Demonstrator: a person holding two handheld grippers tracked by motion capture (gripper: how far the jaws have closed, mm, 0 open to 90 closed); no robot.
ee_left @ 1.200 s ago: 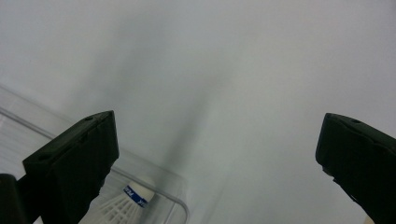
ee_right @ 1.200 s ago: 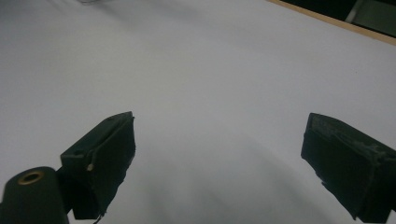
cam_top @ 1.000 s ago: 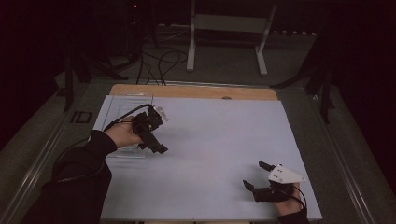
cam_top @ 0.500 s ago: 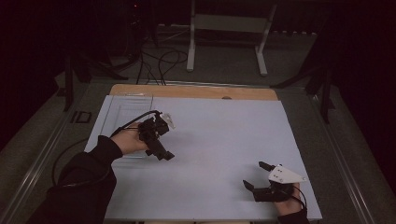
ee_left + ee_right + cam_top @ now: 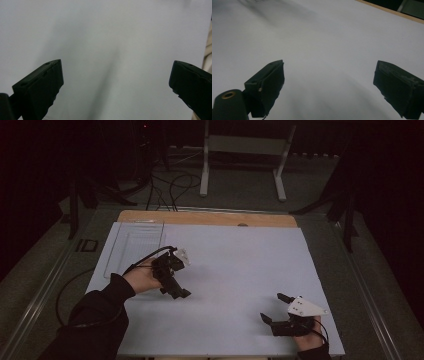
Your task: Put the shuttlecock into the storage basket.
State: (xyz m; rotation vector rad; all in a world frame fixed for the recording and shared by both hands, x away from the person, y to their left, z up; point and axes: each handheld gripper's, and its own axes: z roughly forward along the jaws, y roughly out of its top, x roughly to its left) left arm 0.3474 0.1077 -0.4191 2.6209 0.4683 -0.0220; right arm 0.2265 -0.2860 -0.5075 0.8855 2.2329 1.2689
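Observation:
My left gripper (image 5: 173, 289) hangs over the left middle of the white sheet (image 5: 235, 270), held by a hand in a dark sleeve, with its jaws pointing down and toward the near right. In the left gripper view the left gripper (image 5: 116, 87) is open, and only bare white sheet (image 5: 105, 37) lies between its jaws. My right gripper (image 5: 272, 309) rests low at the near right corner of the sheet, its grey plate on top and its jaws pointing left. In the right gripper view the right gripper (image 5: 328, 87) is also open over bare sheet (image 5: 324, 37).
A clear shallow tray (image 5: 135, 245) lies at the back left of the sheet. A strip of wooden tabletop (image 5: 200, 218) shows along the far edge. Behind the table stand a white frame (image 5: 245, 150) and loose cables (image 5: 170, 185) on the floor.
My left gripper has moved toward the near side and a little to the right, away from the clear tray. The right gripper has stayed where it was.

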